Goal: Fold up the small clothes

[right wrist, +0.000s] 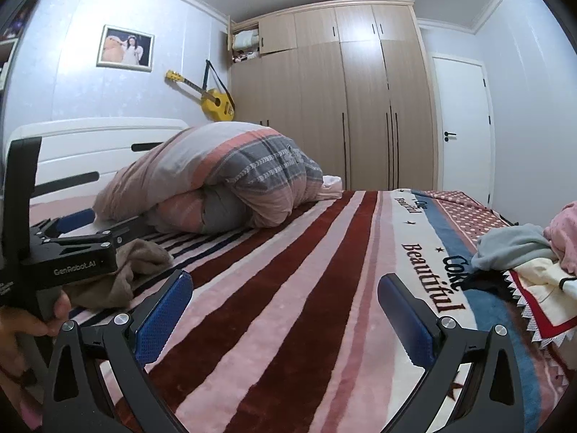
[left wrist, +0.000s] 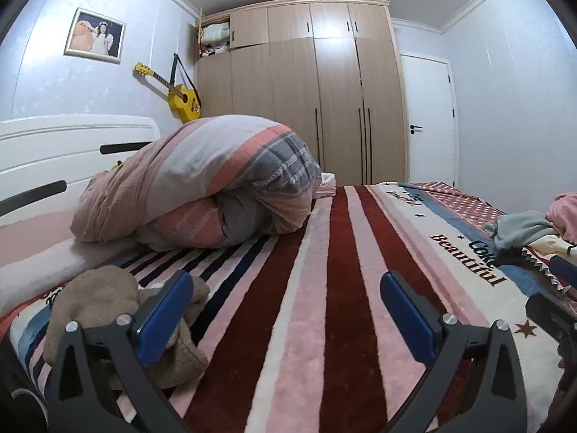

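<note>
A brown garment [left wrist: 108,310] lies crumpled on the striped blanket at the near left, partly behind my left gripper's left finger; it also shows in the right wrist view [right wrist: 133,270]. My left gripper [left wrist: 285,296] is open and empty, just right of the brown garment. My right gripper [right wrist: 285,296] is open and empty over the striped blanket [right wrist: 288,270]. A pile of small clothes [right wrist: 533,259], grey, pink and cream, lies at the right; it also shows in the left wrist view [left wrist: 530,231]. The left gripper's body [right wrist: 65,249] shows at the left of the right wrist view.
A rolled-up duvet [left wrist: 209,180] lies at the head of the bed by the white headboard [left wrist: 65,151]. A wooden wardrobe [left wrist: 317,90], a white door [left wrist: 429,119] and a yellow guitar [left wrist: 180,97] stand beyond the bed.
</note>
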